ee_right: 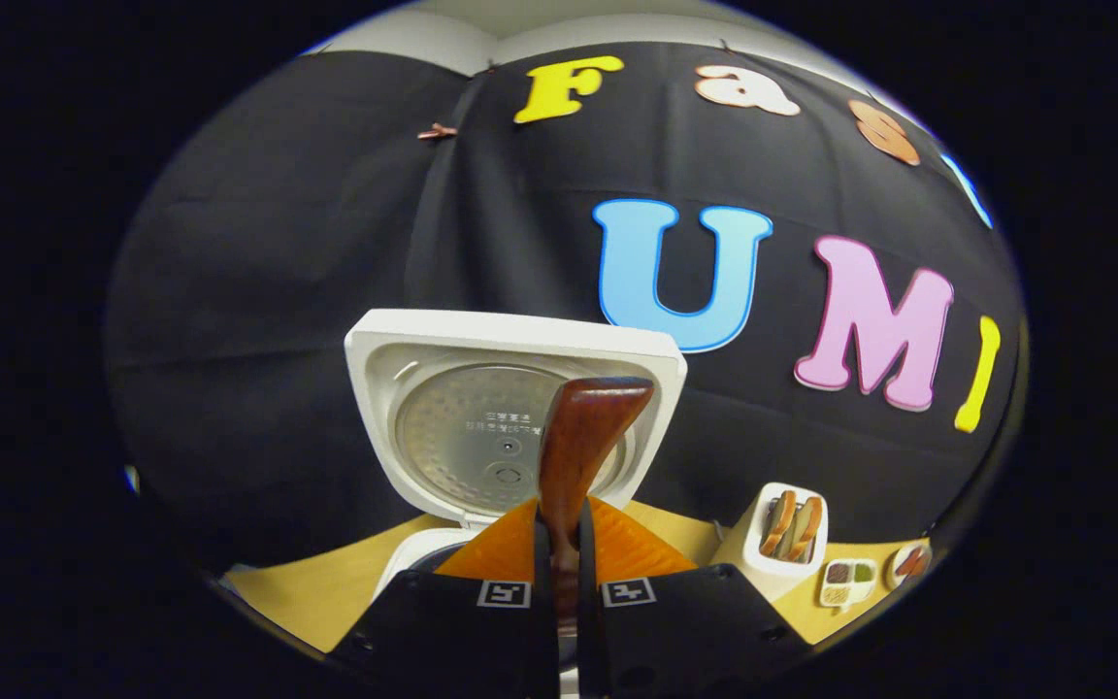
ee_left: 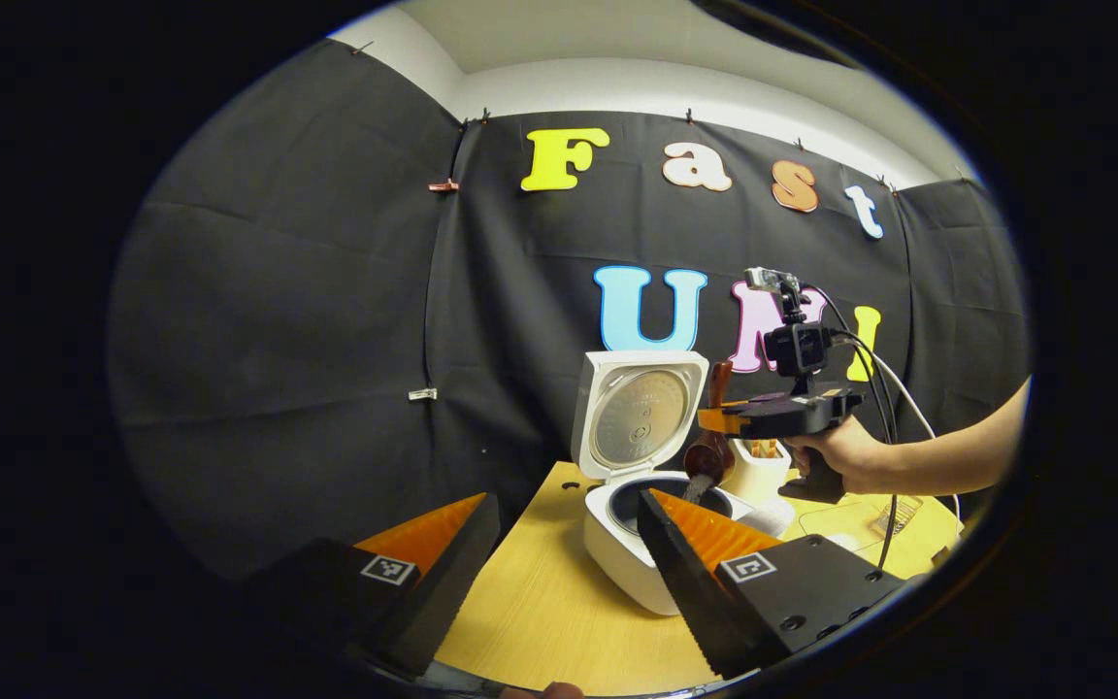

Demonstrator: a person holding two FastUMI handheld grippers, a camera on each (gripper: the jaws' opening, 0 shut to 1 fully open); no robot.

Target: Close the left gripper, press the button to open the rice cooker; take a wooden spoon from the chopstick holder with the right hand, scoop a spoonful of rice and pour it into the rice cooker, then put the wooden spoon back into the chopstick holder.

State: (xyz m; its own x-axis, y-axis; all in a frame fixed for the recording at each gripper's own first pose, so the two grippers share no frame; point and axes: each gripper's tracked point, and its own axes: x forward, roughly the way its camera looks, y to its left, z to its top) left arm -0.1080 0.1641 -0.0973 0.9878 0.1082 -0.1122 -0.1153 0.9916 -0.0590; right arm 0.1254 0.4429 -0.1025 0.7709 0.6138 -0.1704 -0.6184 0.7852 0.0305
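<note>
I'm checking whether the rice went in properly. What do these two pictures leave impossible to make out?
- Inner pot's contents: in the left gripper view, the left claw's finger covers the white rice cooker.
- Brown wooden spoon bowl: in the right gripper view, hidden below the right claw.
- Small divided white dish: too small to identify contents.

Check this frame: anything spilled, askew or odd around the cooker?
Nothing stands out. The rice cooker sits lid-up on the table; the right gripper tips the wooden spoon, rice falling into the pot. No spill visible.

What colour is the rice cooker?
White rice cooker; clearest in the left gripper view.
</note>
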